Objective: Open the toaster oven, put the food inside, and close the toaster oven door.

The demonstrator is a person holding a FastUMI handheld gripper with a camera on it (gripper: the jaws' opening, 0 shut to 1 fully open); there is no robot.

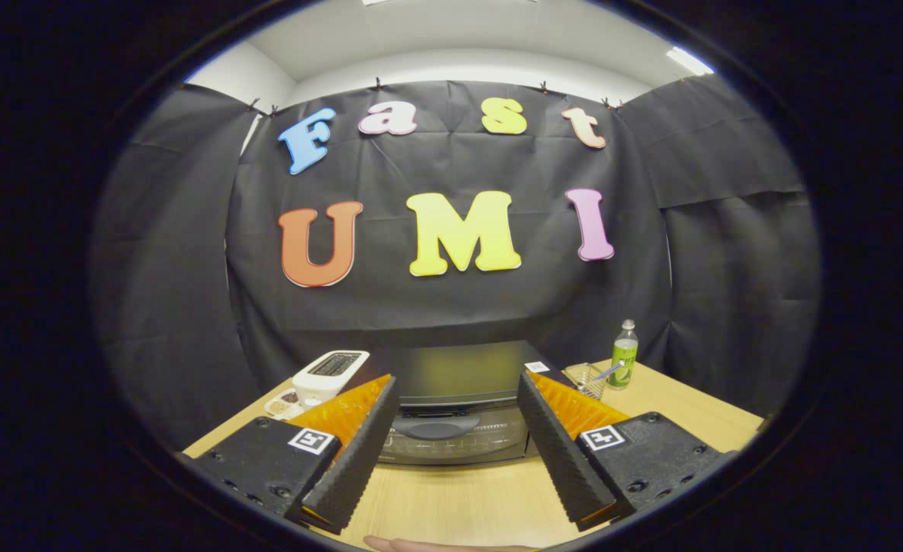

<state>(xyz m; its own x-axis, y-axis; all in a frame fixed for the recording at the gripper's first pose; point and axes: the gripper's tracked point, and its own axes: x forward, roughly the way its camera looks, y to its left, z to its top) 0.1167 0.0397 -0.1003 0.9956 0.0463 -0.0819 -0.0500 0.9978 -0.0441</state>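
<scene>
The gripper (455, 391) is hanging above a wooden table (482, 498) with its fingers (356, 452) spread wide and holding nothing; the claw is released.

Straight ahead at twelve o'clock, seen in the gap between the fingers, a toaster oven (455, 406) is sitting on the table against the black cloth wall. Its door (451, 443) is standing closed, and the curved handle (436, 425) is showing across the top of the glass, between the two fingers and just beyond their tips. Nothing is touching it.

At about ten o'clock from the gripper, beyond the left finger, a white toaster (331, 373) is standing beside the oven's left end. Just in front of that toaster a small plate (284, 402) is lying, carrying some food, too small to tell what kind.

At about two o'clock, beyond the right finger, a clear glass (589, 379) is standing with a utensil leaning in it. Just past it a green bottle (624, 354) is standing upright near the table's far right corner.

At six o'clock, near the table's closest edge and behind the fingers, a sliver of a hand (444, 545) is showing.
</scene>
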